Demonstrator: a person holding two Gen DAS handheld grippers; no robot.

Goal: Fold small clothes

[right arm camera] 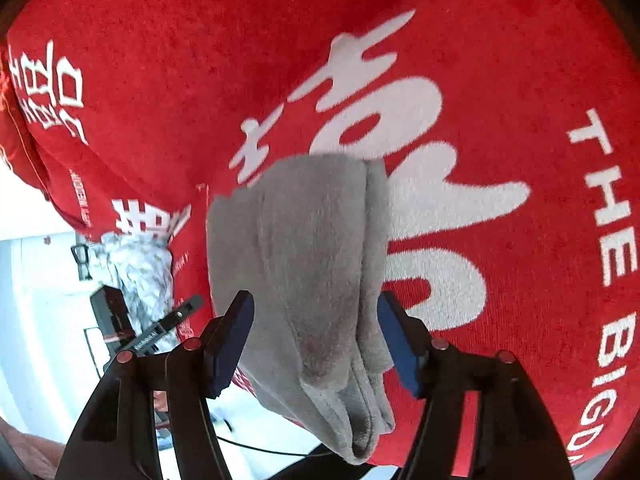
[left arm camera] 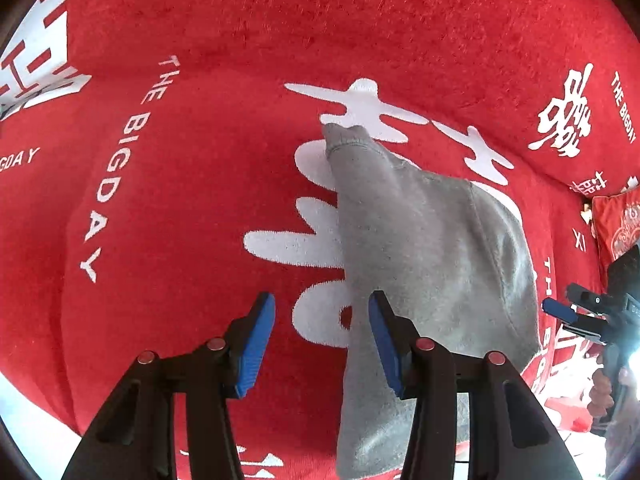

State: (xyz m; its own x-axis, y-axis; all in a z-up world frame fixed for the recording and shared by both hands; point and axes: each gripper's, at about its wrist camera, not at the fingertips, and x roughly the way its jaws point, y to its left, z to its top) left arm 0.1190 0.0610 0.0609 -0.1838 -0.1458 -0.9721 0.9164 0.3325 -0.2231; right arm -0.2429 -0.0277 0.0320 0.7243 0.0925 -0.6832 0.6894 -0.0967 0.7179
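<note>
Both claws stand with jaws apart, clamped on nothing: the left claw [left arm camera: 322, 340] hangs over the near left edge of the grey garment [left arm camera: 424, 248], and the right claw [right arm camera: 316, 334] straddles its bunched end [right arm camera: 340, 360] without visibly touching. That garment lies already doubled on the red blanket [left arm camera: 224, 40], one narrow corner pointing away. To finish well, I judge each claw should pinch every layer at a corner, lift only slightly, and carry the edge across evenly so the seams stay aligned and nothing drags the blanket's pile.
</note>
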